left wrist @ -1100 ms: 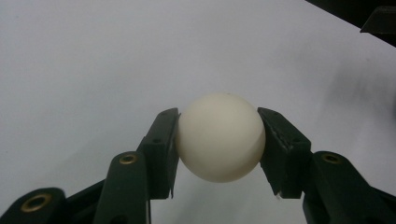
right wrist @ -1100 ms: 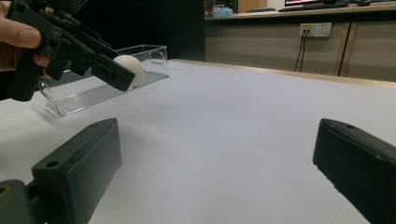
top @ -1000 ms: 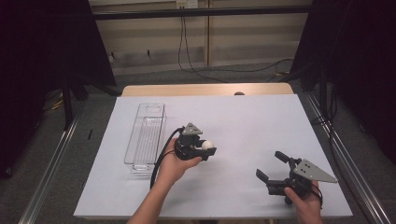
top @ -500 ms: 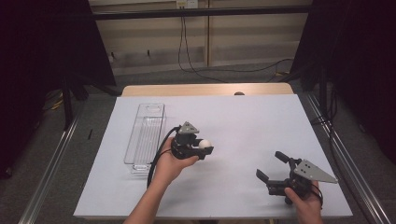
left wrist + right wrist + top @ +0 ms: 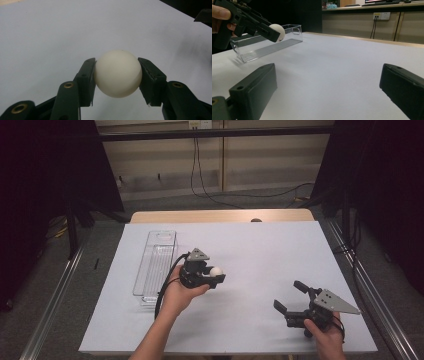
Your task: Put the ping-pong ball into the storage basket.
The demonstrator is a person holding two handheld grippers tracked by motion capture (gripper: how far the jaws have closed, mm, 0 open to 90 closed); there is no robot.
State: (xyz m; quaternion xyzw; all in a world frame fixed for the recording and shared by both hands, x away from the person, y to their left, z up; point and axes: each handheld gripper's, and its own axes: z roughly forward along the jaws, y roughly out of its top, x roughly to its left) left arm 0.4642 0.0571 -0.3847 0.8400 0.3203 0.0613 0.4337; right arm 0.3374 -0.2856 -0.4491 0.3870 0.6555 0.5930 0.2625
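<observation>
Ball (image 5: 118, 73), white and round, sits pinched between the two black pads of the left tongs (image 5: 214, 276), one pad pressing each side of it, lifted clear of the white sheet that covers the table (image 5: 260, 250). From the high view, the left hand (image 5: 177, 292) carries those tongs above the middle-left of the sheet, jaws pointing toward the right, with the ball (image 5: 215, 271) showing as a pale dot at their tip. Just to the left of that hand lies a long clear plastic tray (image 5: 155, 262), flat on the sheet, its ribbed floor bare. Over at the near right corner the right tongs (image 5: 290, 296) are held low above the sheet in the right hand (image 5: 325, 332), jaws spread wide with nothing between them. The right gripper view looks out between those two dark pads across bare sheet, and catches the left tongs (image 5: 268, 32) farther off at the upper left, the ball (image 5: 277, 32) gripped in front of the tray (image 5: 257, 47).
</observation>
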